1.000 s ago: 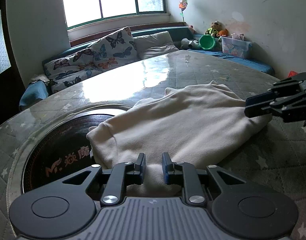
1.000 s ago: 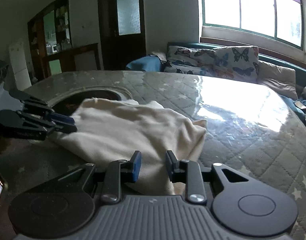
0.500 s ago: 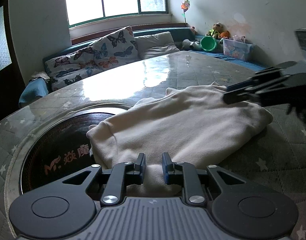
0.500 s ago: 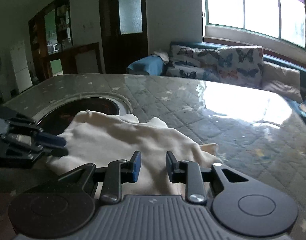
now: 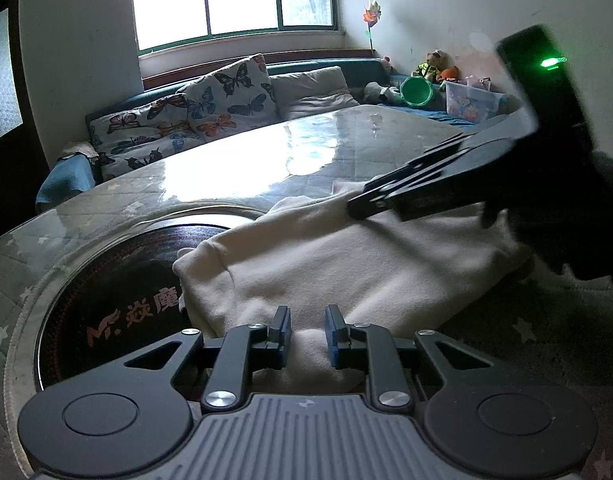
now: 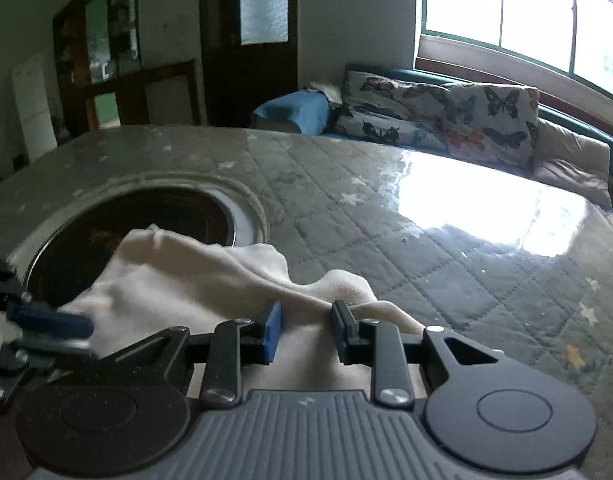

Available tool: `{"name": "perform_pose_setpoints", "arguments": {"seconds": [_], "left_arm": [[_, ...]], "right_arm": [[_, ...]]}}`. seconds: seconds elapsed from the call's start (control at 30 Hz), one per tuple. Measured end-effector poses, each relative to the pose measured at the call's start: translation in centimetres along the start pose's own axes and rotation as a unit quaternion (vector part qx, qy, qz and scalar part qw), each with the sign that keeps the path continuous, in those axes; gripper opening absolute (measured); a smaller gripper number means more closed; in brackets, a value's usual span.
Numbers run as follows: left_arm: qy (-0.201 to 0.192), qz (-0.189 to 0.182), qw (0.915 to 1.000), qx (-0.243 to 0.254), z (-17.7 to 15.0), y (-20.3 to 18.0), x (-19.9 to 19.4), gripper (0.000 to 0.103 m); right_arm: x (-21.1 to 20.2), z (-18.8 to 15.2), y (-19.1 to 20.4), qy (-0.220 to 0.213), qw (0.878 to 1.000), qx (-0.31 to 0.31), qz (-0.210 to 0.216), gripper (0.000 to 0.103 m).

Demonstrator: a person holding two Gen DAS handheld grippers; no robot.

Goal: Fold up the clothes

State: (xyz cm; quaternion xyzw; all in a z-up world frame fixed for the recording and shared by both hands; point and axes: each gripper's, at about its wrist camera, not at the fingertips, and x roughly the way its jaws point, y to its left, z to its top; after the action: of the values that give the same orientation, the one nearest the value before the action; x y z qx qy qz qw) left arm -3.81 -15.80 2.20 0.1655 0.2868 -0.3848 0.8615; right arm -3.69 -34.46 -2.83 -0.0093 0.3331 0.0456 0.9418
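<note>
The cream garment (image 5: 346,264) lies bunched and part-folded on the quilted worktop (image 5: 386,136), overlapping the dark round inset (image 5: 118,280). Your left gripper (image 5: 307,332) and right gripper (image 6: 306,330) each pinch cloth between narrow-set fingers. Squaring it up remains.

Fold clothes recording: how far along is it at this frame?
Done: the cream garment is already doubled into a thick bundle on the quilted table, partly over the round inset. In hand: the left gripper sits at its near edge while the right gripper rides over it. Left: edges look rumpled, so squaring up.
</note>
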Motion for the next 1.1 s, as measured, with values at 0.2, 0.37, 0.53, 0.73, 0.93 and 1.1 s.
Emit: {"name": "perform_pose_setpoints", "arguments": {"seconds": [0.2,0.37,0.53,0.73,0.93,1.1], "left_arm": [[0.001,0.0,1.0,-0.007,0.2,0.2,-0.2,0.027],[-0.007,0.004,0.9987,-0.051,0.7,1.5,-1.1,0.049],[0.004,0.039,0.9945,-0.097,0.7,3.0,-1.2,0.054],[0.019,0.044,0.9834,-0.175,0.5,5.5,-0.5,0.065],[0.038,0.021,0.9798,-0.195,0.4,6.4,0.4,0.061],[0.041,0.005,0.978,-0.204,0.3,6.6,0.8,0.048]], "right_arm": [[-2.6,-0.1,-1.1,-0.014,1.0,0.019,0.008,0.034],[-5.8,-1.9,-3.1,-0.016,0.999,0.042,-0.005,0.052],[-7.7,-4.0,-5.3,-0.011,0.997,0.072,-0.028,0.059],[-8.3,-5.5,-7.5,-0.007,0.992,0.124,-0.017,0.06],[-7.8,-5.9,-8.0,-0.005,0.99,0.14,-0.01,0.06],[-7.2,-6.0,-7.8,-0.007,0.989,0.146,-0.012,0.059]]}}
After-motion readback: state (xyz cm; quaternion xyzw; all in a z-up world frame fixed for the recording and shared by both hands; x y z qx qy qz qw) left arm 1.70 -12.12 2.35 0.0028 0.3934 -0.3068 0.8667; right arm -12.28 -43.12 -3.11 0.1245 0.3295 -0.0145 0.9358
